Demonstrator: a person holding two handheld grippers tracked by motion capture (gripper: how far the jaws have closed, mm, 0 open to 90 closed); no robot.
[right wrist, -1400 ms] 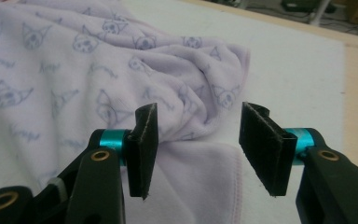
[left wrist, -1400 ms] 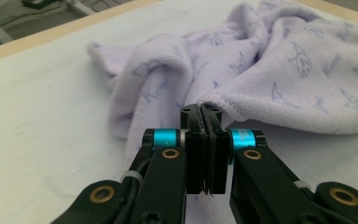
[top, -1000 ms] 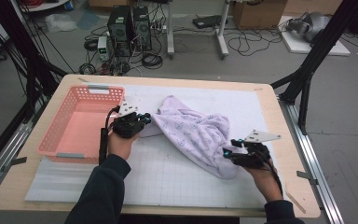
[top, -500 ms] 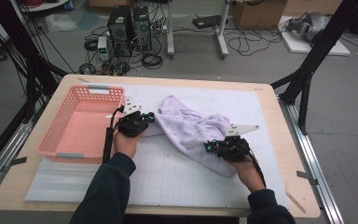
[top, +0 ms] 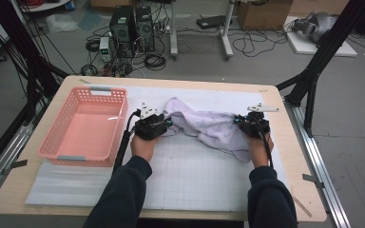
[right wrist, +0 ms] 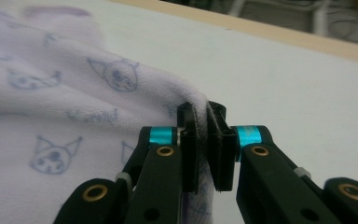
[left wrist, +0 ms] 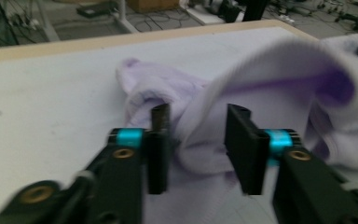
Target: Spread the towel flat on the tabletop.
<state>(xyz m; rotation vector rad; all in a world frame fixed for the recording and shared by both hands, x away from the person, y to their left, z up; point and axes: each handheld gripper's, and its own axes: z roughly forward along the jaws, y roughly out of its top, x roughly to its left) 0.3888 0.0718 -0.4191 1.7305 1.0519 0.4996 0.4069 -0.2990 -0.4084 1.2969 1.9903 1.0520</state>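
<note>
On gridded mat [top: 190,171], soft crumpled lilac towel [top: 209,126], cat-face print.

no readable text, labels or numbers

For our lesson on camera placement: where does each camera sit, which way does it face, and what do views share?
High view: above the person's side, looking forward and down on the table; both forearms, left gripper, right gripper.
Left gripper view: on that gripper, facing the towel; jaws open, just been opening.
Right gripper view: on that gripper, shut on the towel's edge.
All share the towel.
</note>
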